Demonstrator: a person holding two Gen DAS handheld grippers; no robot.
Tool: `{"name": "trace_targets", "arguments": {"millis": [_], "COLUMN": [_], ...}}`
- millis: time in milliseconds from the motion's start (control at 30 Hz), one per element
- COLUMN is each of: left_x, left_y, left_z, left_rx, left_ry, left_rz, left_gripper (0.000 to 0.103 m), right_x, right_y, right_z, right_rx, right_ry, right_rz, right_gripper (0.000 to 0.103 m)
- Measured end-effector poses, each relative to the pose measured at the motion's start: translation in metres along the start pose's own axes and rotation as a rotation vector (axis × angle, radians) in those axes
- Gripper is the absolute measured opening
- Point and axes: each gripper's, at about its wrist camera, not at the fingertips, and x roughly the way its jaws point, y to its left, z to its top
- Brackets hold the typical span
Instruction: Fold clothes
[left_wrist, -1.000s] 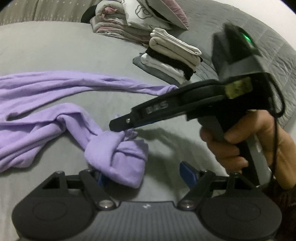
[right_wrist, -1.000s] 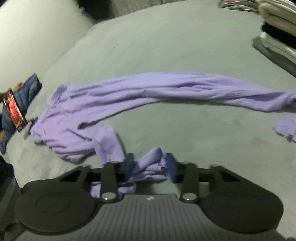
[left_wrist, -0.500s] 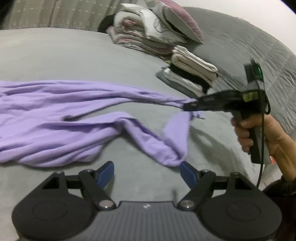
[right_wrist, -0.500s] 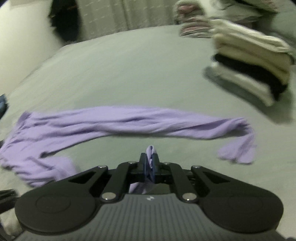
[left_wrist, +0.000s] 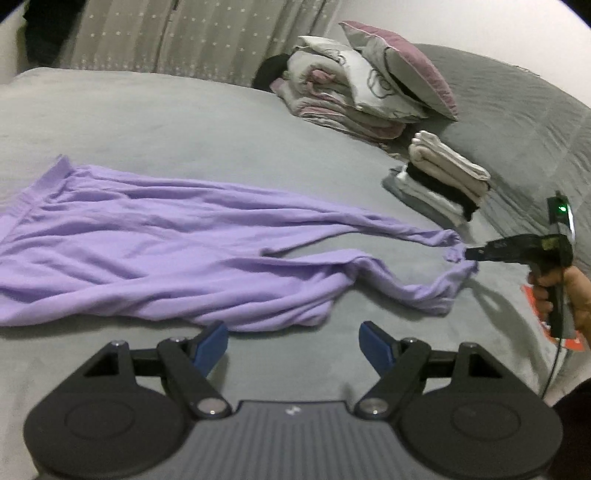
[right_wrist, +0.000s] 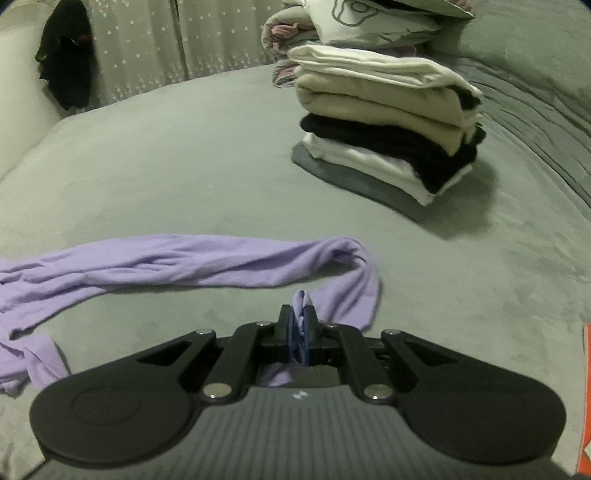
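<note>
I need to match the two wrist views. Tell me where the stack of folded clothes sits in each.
Left wrist view: stack of folded clothes at right, past the purple garment.
Right wrist view: stack at upper right centre, large.
Shared landmark: the folded bedding pile behind it.

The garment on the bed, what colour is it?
Plain lilac purple garment, no pattern; clearest in the left wrist view.

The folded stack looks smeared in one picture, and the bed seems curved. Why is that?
Right wrist view: the folded clothes stack is softly blurred, likely from motion, while the right gripper looks sharp. Left wrist view: the fisheye lens bows the gray bed and darkens the corners; the purple garment is fairly crisp.
</note>
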Motion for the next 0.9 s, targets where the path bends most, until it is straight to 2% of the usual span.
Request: {"name": "trace_targets", "arguments": {"millis": [400,533,633,700,900], "left_x": [-0.013,-0.013,-0.008,-0.004,0.015], "left_y": [0.03,0.029,0.025,0.022,0.004], "left_z": [0.001,0.007,0.013,0.017,0.026], "left_rx": [-0.067,-0.037,-0.023,-0.014,0.061], "left_ry": [-0.031,-0.071,-0.083,-0.088,-0.101], "left_rz": [0.09,0.13,0.144,0.155,0.181], "left_gripper": [0.078,0.074,0.074,0.074,0.071], "right_x": [0.002,0.003,0.001,-0.001,-0.005], "right_y": [-0.019,-0.027,-0.029,-0.029,-0.028], "right_z": [-0.016,-0.016,-0.017,-0.016,-0.014], "right_rx": [-0.016,-0.009,-0.005,-0.008,-0.023], "right_ry": [0.045,0.05,0.047,0.045,0.04], "right_rz": [-0.035,-0.035,-0.027,-0.025,-0.013], "right_gripper": [0.006,0.007,0.008,0.014,0.016]}}
